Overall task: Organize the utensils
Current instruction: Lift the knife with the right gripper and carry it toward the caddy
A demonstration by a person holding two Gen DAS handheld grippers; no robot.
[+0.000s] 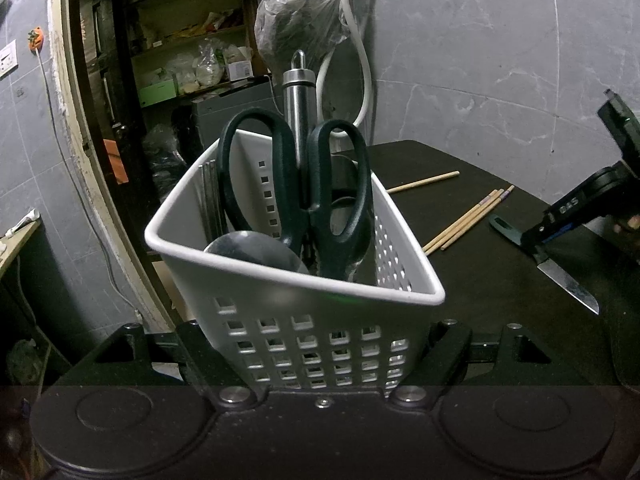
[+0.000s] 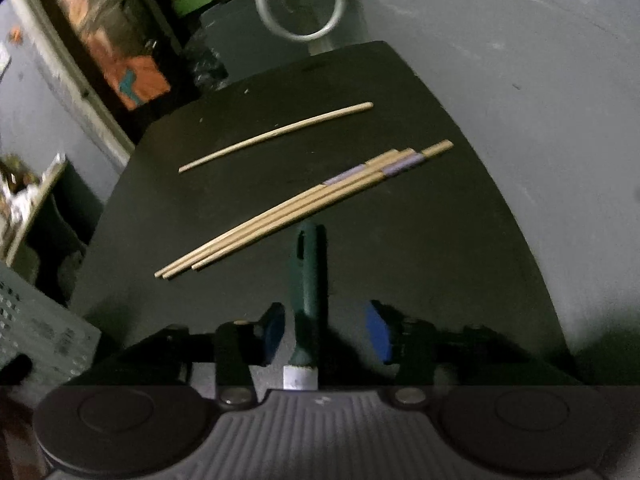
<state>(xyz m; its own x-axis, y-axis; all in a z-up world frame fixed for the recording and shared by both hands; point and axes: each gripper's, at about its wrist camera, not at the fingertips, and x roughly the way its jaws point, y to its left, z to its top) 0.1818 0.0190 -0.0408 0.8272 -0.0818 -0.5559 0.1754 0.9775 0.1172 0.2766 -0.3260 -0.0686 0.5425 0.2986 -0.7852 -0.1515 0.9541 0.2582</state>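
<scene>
Sorting status: partly done, as I judge it; several utensils already stand in the white basket (image 1: 280, 344), while a knife and loose chopsticks are left on the counter (image 2: 420, 280).
Basket: perforated white plastic, centre of the left wrist view, tilted slightly toward the camera.
Basket contents: dark green scissors (image 1: 296, 192) handles up, a steel-handled tool (image 1: 298, 104) with a hanging loop rising behind them, a metal ladle or spoon bowl (image 1: 256, 250) at the front, and thin metal rods (image 1: 210, 196) against the left wall; what the rods are cannot be told.
Left gripper (image 1: 320, 360): closed on the basket's lower wall, a finger on each side at the bottom of the frame, holding it steady.
Right gripper (image 2: 326, 334): jaws parted with blue pads; the left pad sits just beside the handle, the right pad stands clear, so nothing is gripped.
Knife (image 2: 308, 280): green handle lies between the right gripper's pads in the lower middle of the right wrist view; in the left wrist view its blade shows at right centre, flat on the counter.
Chopsticks left: a bundle of three chopsticks (image 2: 304, 208) in the middle of the frame, just beyond the knife handle, and a single chopstick (image 2: 276, 136) apart, further up.
Remaining work: by my reckoning, knife and four chopsticks still need to go in.
</scene>
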